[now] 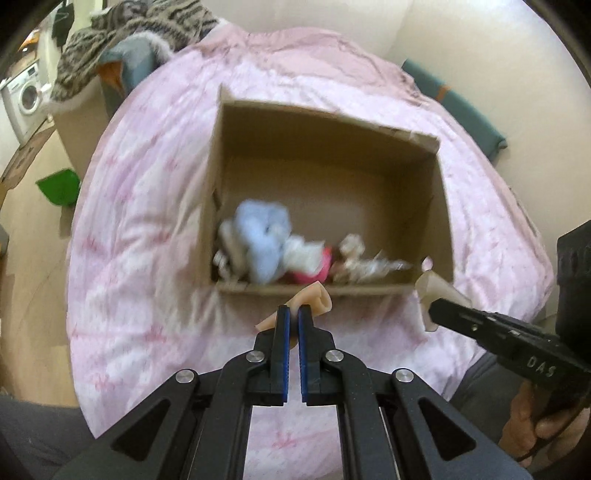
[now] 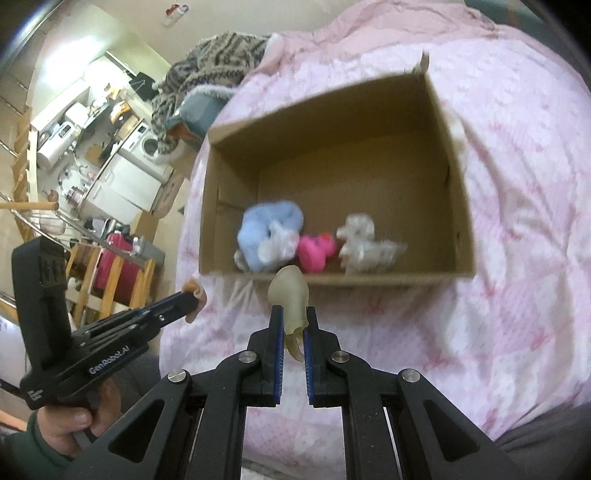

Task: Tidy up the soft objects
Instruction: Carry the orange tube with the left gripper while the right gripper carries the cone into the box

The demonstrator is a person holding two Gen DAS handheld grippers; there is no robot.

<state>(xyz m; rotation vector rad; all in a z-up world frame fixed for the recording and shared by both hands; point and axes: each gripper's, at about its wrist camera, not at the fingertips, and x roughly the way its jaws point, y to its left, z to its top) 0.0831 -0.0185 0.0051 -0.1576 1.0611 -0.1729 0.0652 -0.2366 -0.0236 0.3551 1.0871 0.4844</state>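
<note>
An open cardboard box sits on the pink bed. Inside lie a fluffy light-blue toy, a pink toy and a white crinkly item. My left gripper is shut on a peach soft rubber piece, just short of the box's near wall. My right gripper is shut on a pale translucent soft piece, also at the near wall.
The pink quilt covers the bed. A striped grey blanket and blue cushion lie at the far end. A green bin stands on the floor left. Kitchen clutter and a washing machine lie far left.
</note>
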